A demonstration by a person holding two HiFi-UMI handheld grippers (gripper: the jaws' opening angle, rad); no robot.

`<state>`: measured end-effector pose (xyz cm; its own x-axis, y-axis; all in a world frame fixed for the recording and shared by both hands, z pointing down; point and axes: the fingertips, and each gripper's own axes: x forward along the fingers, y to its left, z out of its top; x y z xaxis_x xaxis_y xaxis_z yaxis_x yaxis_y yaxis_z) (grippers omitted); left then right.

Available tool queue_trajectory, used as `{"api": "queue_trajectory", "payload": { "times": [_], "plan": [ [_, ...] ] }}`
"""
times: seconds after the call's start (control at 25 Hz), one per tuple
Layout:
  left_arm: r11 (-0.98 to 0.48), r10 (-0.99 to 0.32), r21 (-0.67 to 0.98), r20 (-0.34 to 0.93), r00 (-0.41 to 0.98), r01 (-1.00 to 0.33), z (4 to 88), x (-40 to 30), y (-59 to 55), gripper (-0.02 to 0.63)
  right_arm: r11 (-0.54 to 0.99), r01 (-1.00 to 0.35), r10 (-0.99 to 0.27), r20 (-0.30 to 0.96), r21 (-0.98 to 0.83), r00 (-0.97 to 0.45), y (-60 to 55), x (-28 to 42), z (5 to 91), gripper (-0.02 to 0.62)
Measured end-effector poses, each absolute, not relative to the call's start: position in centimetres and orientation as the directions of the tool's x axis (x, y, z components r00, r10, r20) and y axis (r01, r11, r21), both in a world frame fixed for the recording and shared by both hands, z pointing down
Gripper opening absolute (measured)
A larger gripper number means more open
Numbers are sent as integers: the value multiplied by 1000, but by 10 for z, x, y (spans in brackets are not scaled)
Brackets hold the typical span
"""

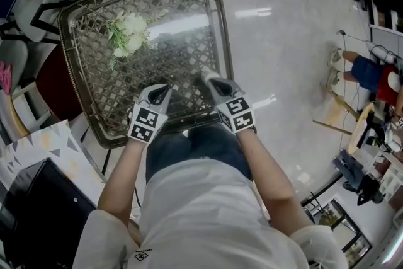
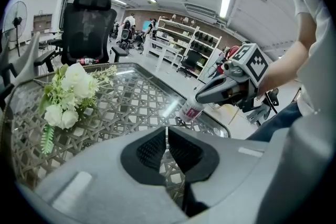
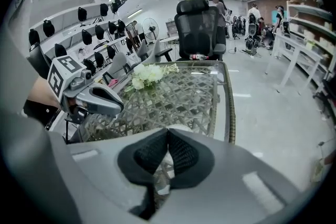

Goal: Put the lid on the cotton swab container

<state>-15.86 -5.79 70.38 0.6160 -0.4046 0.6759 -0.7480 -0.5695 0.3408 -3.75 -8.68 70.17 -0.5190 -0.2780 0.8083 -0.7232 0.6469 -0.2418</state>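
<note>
A small clear cotton swab container (image 2: 191, 110) with a red label stands near the front edge of the glass-topped wicker table (image 1: 221, 34). The right gripper (image 2: 199, 97) is shut, with its tips right at the container's top; I cannot tell whether they touch it. In the right gripper view the jaws (image 3: 168, 132) are closed, and a pale round top (image 3: 177, 127) shows just beyond them. My left gripper (image 1: 165, 89) hangs shut and empty over the table a little to the left, as the left gripper view (image 2: 167, 131) also shows. From the head view the right gripper (image 1: 205, 77) hides the container.
A bunch of white artificial flowers (image 1: 128, 34) lies on the far left of the table. A black office chair (image 2: 87, 22) stands behind it. A white paper bag (image 1: 39, 148) sits on the floor to the left. People and shelves are farther off to the right.
</note>
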Motion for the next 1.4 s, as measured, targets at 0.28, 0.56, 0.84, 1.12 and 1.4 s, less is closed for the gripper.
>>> {"api": "queue_trajectory", "payload": {
  "times": [0.28,0.56,0.84,1.12,1.4],
  "plan": [
    [-576,-406,334,675,616,-746,702,-158,-56,9,642,-729,-286,809,-235,-513,-87,-38,702,3],
    [-596,-413,314,669,618,-739,694,-154,-55,9,618,-746,-306,799,-247,-517,-86,-37,701,3],
    [-639,-419,271,662,622,-720,670,-139,-59,9,580,-777,-378,765,-243,-522,-81,-21,671,3],
    [-685,-441,227,627,642,-692,634,-113,-67,9,539,-807,-476,703,-242,-529,-77,4,628,3],
    [-733,-468,162,584,663,-660,585,-78,-72,9,499,-834,-580,625,-235,-523,-66,34,577,3]
  ]
}}
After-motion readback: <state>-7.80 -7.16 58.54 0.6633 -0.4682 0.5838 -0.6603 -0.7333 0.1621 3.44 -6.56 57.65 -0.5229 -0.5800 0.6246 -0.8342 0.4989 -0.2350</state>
